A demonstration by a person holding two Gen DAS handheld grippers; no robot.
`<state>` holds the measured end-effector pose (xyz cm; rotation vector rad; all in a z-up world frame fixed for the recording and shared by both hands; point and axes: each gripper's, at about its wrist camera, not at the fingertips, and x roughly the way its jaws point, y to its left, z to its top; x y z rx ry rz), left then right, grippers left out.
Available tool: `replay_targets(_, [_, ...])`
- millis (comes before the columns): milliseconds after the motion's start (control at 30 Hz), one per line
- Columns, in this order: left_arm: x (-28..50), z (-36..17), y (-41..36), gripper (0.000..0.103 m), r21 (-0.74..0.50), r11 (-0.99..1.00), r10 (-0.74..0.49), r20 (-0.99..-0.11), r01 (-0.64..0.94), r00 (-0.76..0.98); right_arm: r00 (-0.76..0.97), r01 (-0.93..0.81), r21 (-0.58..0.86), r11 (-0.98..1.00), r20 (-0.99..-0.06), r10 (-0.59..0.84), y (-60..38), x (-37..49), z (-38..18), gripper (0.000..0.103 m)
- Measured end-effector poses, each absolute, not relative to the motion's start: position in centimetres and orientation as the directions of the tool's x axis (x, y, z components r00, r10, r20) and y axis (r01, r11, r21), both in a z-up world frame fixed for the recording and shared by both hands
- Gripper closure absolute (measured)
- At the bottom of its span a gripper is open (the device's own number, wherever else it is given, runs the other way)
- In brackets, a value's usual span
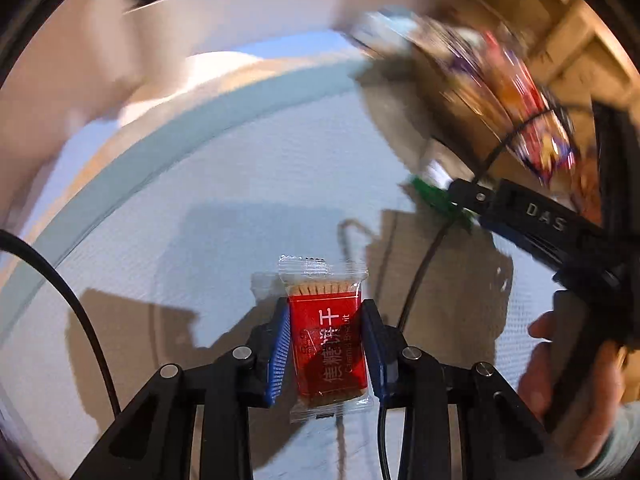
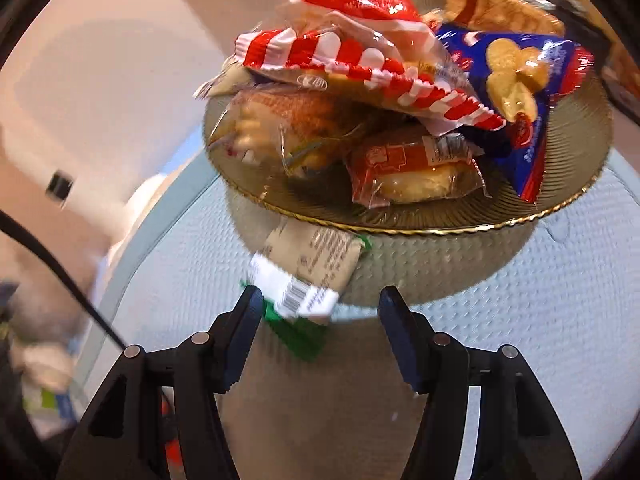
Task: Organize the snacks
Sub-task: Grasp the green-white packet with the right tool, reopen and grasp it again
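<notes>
In the left wrist view, the left gripper [image 1: 325,340] has its jaws clamped on a red biscuit packet [image 1: 327,344]. The blue pads [image 1: 280,354] press on the packet's two long sides, and its clear crimped end sticks out beyond the fingertips. The packet hangs above a pale blue tablecloth [image 1: 248,184] with shadows across it. To the right, the right gripper [image 1: 460,196] reaches in from the edge, held by a hand [image 1: 576,392] near the lower right corner. A green-edged packet [image 1: 436,192] sits at its fingertips. Farther off, at upper right, the plate of snacks [image 1: 516,92] is only a blur of colour, so its contents cannot be made out here.

In the right wrist view, the right gripper [image 2: 320,304] stands with its jaws fairly wide. The green-edged packet [image 2: 308,276], beige with a white barcode panel, lies against the left finger while the right finger is clear of it, so the pads do not pinch it. Its far end tucks under the rim of a gold-edged ribbed plate [image 2: 568,196], which sits raised above the tablecloth [image 2: 560,320]. The plate is heaped. A red-and-white striped packet [image 2: 360,56] lies on top, and a blue biscuit bag [image 2: 520,92] hangs over the right side. A clear-wrapped pastry [image 2: 288,128] is on the left and a red-labelled wrapped cake [image 2: 416,168] at the near edge. A tan waffle-patterned packet [image 2: 500,8] is at the far side.
</notes>
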<state>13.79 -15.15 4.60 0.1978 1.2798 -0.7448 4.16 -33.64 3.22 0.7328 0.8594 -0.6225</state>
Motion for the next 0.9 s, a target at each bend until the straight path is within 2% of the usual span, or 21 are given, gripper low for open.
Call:
replay_targets(67, [14.8,4.6,-12.8,0.070,-0.287,0.779,-0.409,-0.906,0.557,0.105,0.497,0.784,0.309,0.539,-0.832,-0.247,-33.3,5.1,3.4,0.030])
replay_targets(100, [15.3,4.5,-11.8,0.070,-0.296,0.790,-0.412,-0.905,0.536,0.109,0.491,0.800,0.307,0.515,-0.829,-0.269,-33.2,5.6,3.4,0.029])
replay_targets(200, [16.4,4.2,-9.2,0.070,-0.314,0.813,-0.421,-0.898,0.490,0.124,0.462,0.822,0.289,0.491,-0.842,-0.278,-33.1,7.8,2.9,0.028])
replay_targets(333, [16.9,3.7,-7.4,0.070,-0.333,0.824,-0.430,-0.895,0.458,0.123,0.389,0.847,0.183,0.499,-0.854,-0.347,-32.6,9.6,2.5,0.027])
replay_targets(400, [16.8,3.4,-7.5,0.070,-0.339,0.826,-0.432,-0.894,0.451,0.119,0.343,0.840,0.100,0.533,-0.860,-0.378,-31.9,10.4,2.3,0.038])
replay_targets(467, [16.9,3.3,-7.8,0.070,-0.349,0.824,-0.440,-0.890,0.445,0.116,0.321,0.816,0.035,0.577,-0.857,-0.402,-31.1,10.9,2.1,0.043])
replay_targets(500, [16.8,3.3,-7.5,0.070,-0.354,0.823,-0.444,-0.889,0.444,0.114,0.333,0.798,0.029,0.602,-0.854,-0.400,-30.8,10.8,2.1,0.047])
replay_targets(667, [16.2,3.2,-7.6,0.070,-0.375,0.818,-0.464,-0.879,0.436,0.113,0.403,0.657,0.020,0.753,-0.854,-0.329,-29.9,8.6,2.2,0.050])
replay_targets(900, [14.3,2.6,-7.5,0.070,-0.390,0.824,-0.470,-0.875,0.410,0.112,0.478,0.258,-0.024,0.966,-0.866,-0.149,-27.1,6.8,1.9,0.050])
